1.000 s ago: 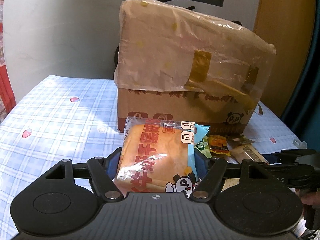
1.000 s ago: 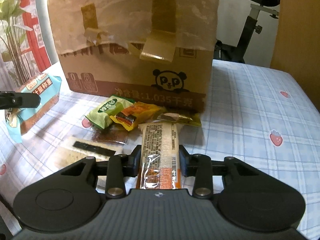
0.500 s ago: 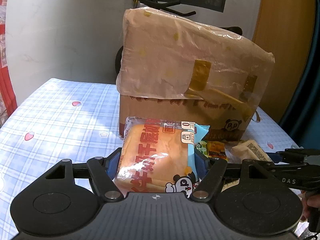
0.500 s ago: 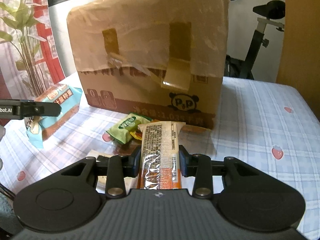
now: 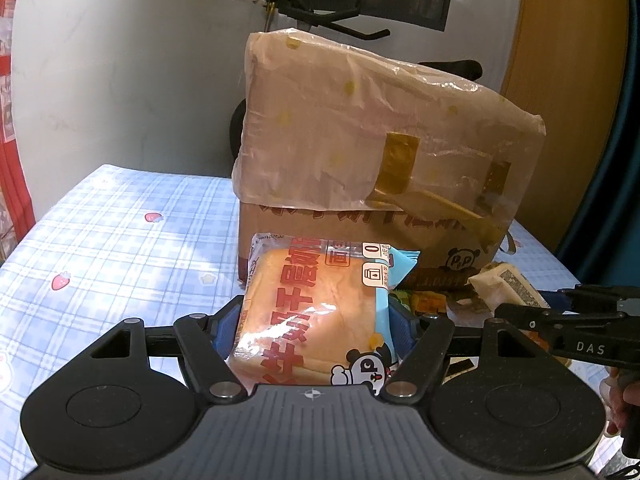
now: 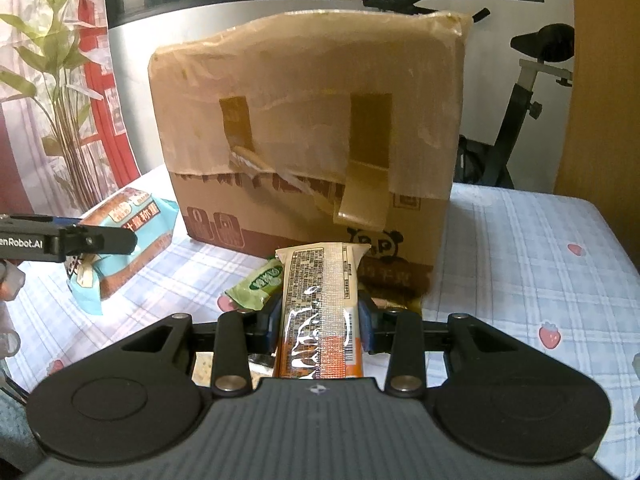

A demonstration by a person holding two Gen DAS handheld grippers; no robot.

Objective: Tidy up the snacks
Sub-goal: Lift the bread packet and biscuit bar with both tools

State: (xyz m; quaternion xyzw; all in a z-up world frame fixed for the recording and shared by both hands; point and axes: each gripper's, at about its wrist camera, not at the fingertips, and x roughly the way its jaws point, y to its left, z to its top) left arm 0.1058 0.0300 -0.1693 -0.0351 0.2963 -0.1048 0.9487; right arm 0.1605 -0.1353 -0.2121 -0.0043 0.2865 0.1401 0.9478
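Left claw (image 5: 312, 320): clamped on a bread pack (image 5: 316, 312), jaws fairly wide b/c the pack is fat; pack sits centre-low in the left wrist view, off the tabletop.
Right claw (image 6: 320, 316): narrow, pinching a snack bar (image 6: 320, 304) by its long sides; bar sticks up centre frame in the right wrist view.
Box (image 6: 308, 136): big cardboard box, centre of both views, upper half wrapped in plastic film w/ brown tape patches; stands on the tabletop (image 6: 520, 248), checked cloth w/ strawberries. Can't tell if the top is open.
Loose snacks: green packet (image 6: 260, 284) just left of the bar, lying at the box foot; orange packet (image 5: 428, 302) right of the bread pack in the left view; a dark strip lower left behind the right claw, too hidden to name.
Step (my read): both items lifted, likely headed for the box; nothing seen inside it yet.
Risk 1: bread is soft, so too hard a squeeze would crush it; too light and the slick wrapper slides out.
Risk 2: bar is held near its lower end, so the top could swing or twist if moved fast.
Risk 3: the two claws sit close (each shows at the other view's edge), so they could bump if both go for the box at once.
Risk 4: loose tape and film on the box front could snag a wrapper.
Risk 5: the box wall is tall, so a low carry would hit it.
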